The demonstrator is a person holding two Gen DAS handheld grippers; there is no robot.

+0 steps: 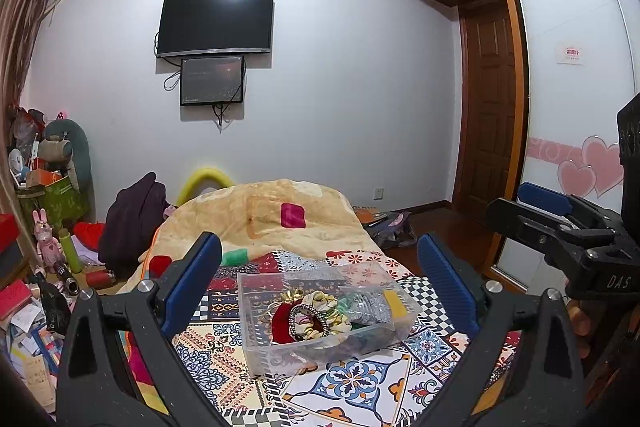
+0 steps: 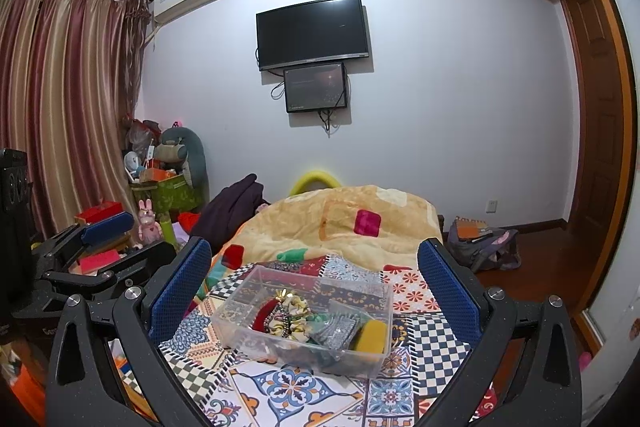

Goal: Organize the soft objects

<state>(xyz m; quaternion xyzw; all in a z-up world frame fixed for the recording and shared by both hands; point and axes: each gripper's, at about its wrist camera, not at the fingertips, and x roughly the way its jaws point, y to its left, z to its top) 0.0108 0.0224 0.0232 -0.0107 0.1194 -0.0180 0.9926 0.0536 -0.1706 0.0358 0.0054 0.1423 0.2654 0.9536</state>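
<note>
Scrunchies (image 1: 316,311), cloth (image 1: 370,307) and sponge (image 2: 372,335) inside clear box (image 2: 240,325) mid-bed (image 2: 280,395), both grippers (image 1: 320,291) (image 2: 316,291) released, empty, hovering: either sorting finished or emptying ahead.

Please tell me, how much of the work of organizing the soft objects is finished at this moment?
It looks mostly done: the scrunchies, a yellow sponge-like piece and other soft items already lie inside the clear plastic box on the patterned bedspread. Nothing is in hand: the left gripper and right gripper are both open and empty. No loose soft items show beside the box.
</note>
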